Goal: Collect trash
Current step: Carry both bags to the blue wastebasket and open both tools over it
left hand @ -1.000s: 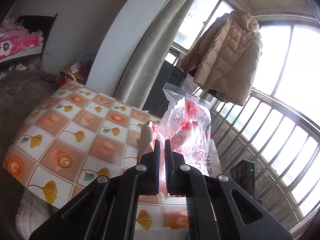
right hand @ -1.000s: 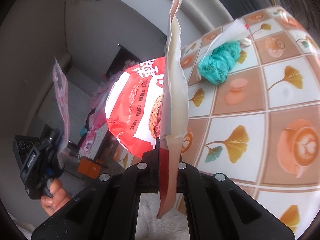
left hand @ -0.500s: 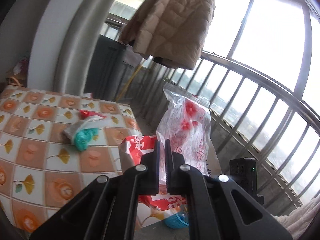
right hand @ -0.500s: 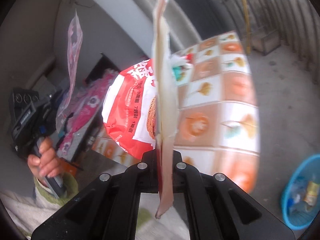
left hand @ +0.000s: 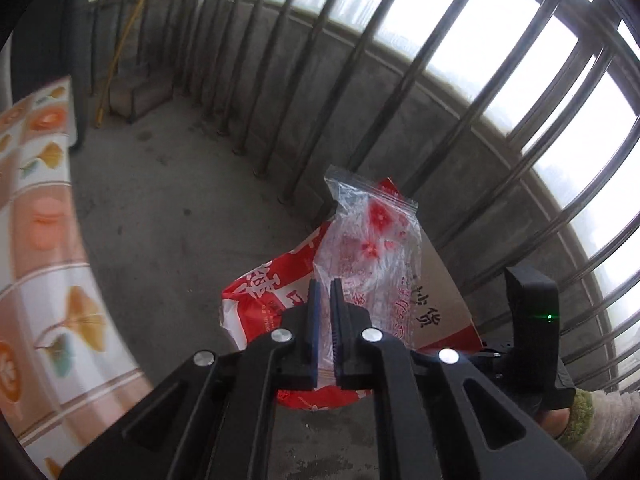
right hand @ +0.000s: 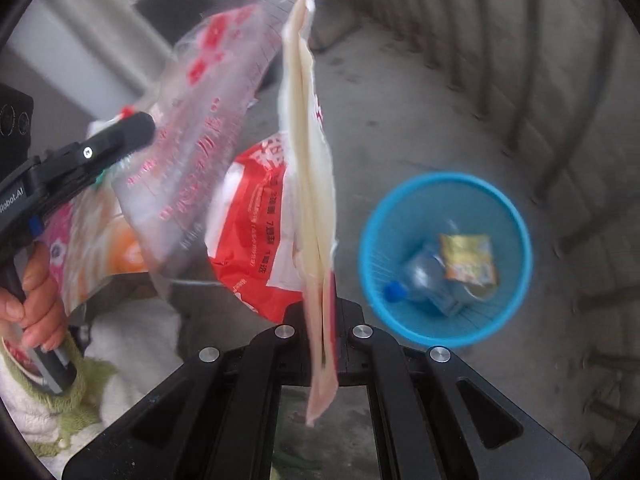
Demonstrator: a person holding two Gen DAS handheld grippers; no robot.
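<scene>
Our left gripper (left hand: pixel 324 312) pinches the clear zip bag (left hand: pixel 370 240); our right gripper (right hand: pixel 322 340) clamps the red wrapper (right hand: pixel 264 224). With the blue bin (right hand: pixel 446 258) right of the right tongs, letting go early would drop both on the floor.

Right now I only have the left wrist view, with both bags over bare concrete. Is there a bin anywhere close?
Observer: Yes, a blue basket stands on the concrete floor, right of the red bag in the right wrist view.
Operator: Anything in it already?
Observer: A plastic bottle with a blue cap and a yellow wrapper lie inside.
Operator: Does the right gripper have the red bag?
Observer: Yes, its fingers are shut on the bag's folded edge, and the bag stands up from them.
</scene>
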